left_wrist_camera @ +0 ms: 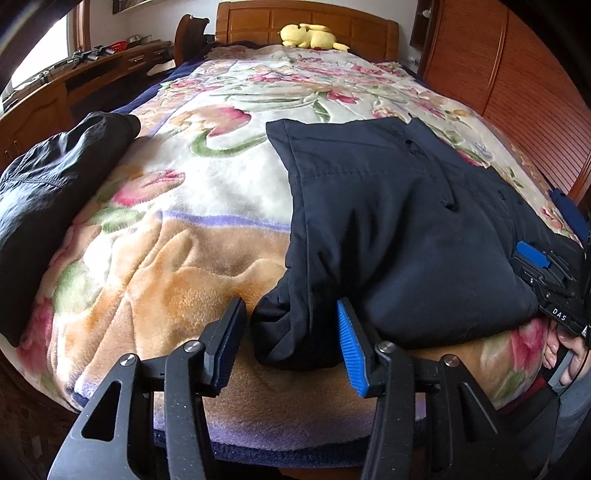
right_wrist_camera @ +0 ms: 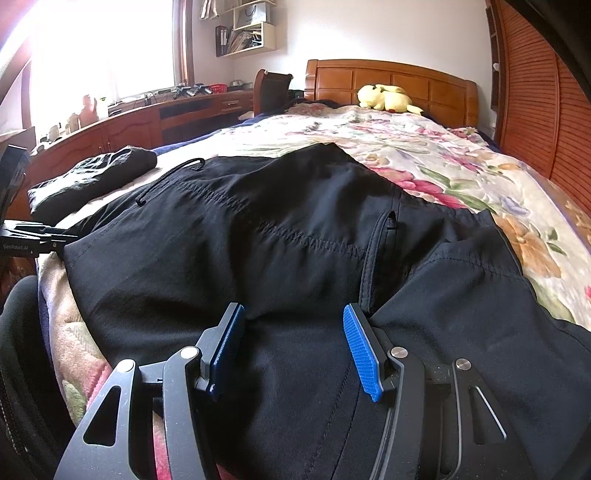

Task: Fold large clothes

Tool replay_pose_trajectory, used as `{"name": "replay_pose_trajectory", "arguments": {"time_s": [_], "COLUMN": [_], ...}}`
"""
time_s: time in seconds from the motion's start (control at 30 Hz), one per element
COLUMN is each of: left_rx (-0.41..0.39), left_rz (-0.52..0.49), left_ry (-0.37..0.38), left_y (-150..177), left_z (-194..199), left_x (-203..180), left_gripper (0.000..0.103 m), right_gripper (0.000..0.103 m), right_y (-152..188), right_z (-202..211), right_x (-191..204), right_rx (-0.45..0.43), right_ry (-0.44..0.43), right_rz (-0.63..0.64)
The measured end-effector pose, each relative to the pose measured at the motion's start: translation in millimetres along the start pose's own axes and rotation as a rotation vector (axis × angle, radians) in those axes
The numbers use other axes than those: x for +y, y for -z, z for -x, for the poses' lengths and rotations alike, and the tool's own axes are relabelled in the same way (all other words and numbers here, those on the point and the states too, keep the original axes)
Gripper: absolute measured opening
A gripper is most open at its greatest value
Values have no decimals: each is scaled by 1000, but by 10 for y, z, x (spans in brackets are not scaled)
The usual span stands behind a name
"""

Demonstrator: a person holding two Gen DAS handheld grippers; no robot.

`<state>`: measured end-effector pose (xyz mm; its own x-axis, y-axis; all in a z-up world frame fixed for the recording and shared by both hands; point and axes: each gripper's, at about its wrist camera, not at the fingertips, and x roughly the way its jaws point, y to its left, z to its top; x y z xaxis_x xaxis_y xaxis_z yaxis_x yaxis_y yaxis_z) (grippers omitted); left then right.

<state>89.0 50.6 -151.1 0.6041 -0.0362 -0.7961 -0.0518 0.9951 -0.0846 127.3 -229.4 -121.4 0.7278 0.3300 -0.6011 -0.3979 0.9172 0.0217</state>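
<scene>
Dark navy trousers [left_wrist_camera: 399,221] lie folded on the floral blanket [left_wrist_camera: 192,206] near the bed's foot. Their bunched near-left corner sits between the fingers of my left gripper [left_wrist_camera: 291,332]. The right pad touches the cloth, the left pad stands clear of it, and the jaws are open. In the right wrist view the same trousers [right_wrist_camera: 280,229] fill the middle. My right gripper [right_wrist_camera: 295,332] hovers low over them, open, with its fingers astride a flat stretch of cloth beside a fold edge. The right gripper [left_wrist_camera: 546,273] also shows at the trousers' right edge.
A second dark garment [left_wrist_camera: 55,184] lies folded at the bed's left side. A yellow plush toy [left_wrist_camera: 310,37] rests by the wooden headboard [left_wrist_camera: 306,18]. A slatted wardrobe [left_wrist_camera: 517,81] flanks the right, a wooden desk [right_wrist_camera: 129,122] the left. A person's hand [left_wrist_camera: 569,354] holds the right gripper.
</scene>
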Motion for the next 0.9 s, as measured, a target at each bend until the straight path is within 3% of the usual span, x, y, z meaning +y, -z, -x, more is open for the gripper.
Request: {"name": "replay_pose_trajectory", "arguments": {"time_s": [0.2, 0.47, 0.63, 0.8, 0.9], "left_rx": [-6, -15, -11, -122, -200], "left_rz": [4, 41, 65, 2, -65], "left_ry": [8, 40, 95, 96, 129], "left_y": [25, 122, 39, -294, -613], "left_z": [14, 101, 172, 539, 783], "left_x": [9, 57, 66, -172, -509], "left_gripper": [50, 50, 15, 9, 8], "right_gripper": [58, 58, 58, 58, 58], "right_y": [-93, -93, -79, -74, -42], "right_z": [170, 261, 298, 408, 551], "right_x": [-49, 74, 33, -8, -84], "right_rx": [54, 74, 72, 65, 49], "right_ry": [-11, 4, -12, -22, -10], "right_rz": [-48, -20, -39, -41, -56]}}
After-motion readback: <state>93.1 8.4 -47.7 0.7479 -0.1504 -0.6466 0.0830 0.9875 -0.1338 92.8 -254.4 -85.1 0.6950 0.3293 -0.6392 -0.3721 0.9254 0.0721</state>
